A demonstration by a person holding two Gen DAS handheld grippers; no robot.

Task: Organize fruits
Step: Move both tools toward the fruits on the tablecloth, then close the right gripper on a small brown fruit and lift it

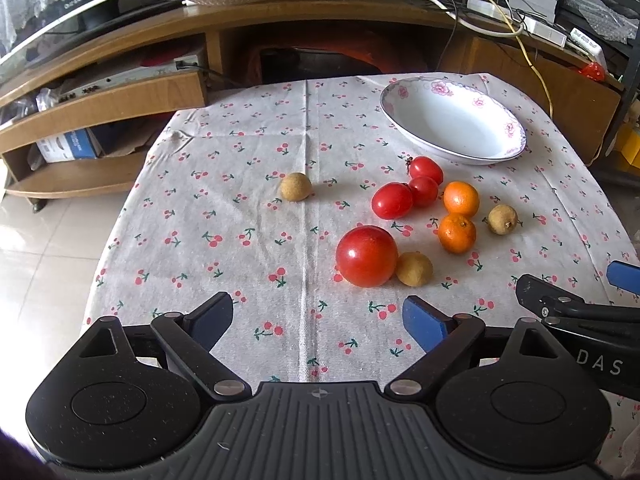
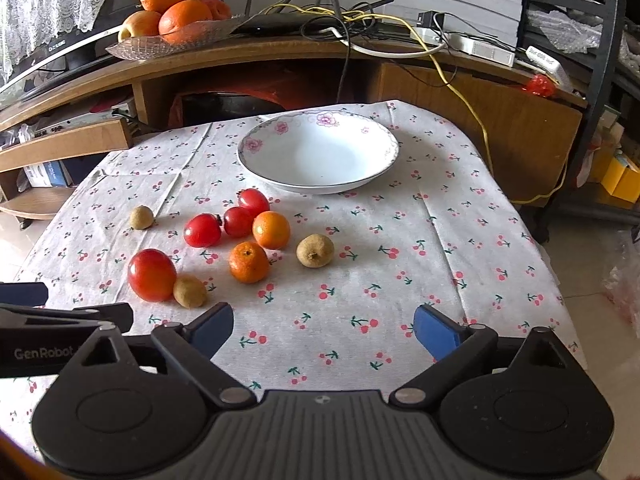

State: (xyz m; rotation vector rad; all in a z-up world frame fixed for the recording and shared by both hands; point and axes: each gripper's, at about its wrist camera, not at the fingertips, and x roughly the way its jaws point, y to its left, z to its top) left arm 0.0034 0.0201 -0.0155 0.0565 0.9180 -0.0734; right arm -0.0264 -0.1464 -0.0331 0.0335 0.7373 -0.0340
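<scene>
Nearest the viewer, two handheld grippers hover side by side over the near edge of a table covered in a cherry-print cloth (image 2: 400,280). The left gripper (image 1: 318,322) and right gripper (image 2: 323,330) each have their blue-padded jaws spread wide apart, holding nothing.

Just beyond them the fruit lies loose on the cloth. A big tomato (image 1: 366,256) touches a brown longan (image 1: 414,268). Behind these sit two small oranges (image 2: 260,248), one touching the other, and a second longan (image 2: 315,251) just to their right. Three small tomatoes (image 2: 232,220) huddle together, touching. A third longan (image 1: 295,187) sits alone to the left.

Farthest back stands an empty white dish (image 2: 276,172) with a pink flower rim.

Nothing seems sorted yet. The risks, as I judge them: every fruit is round and may roll off the cloth if nudged. Closing on one of a touching pair could knock its neighbour away. The tomatoes look soft, so a hard squeeze might burst them. Dropping fruit into the shallow dish could let it bounce out.
</scene>
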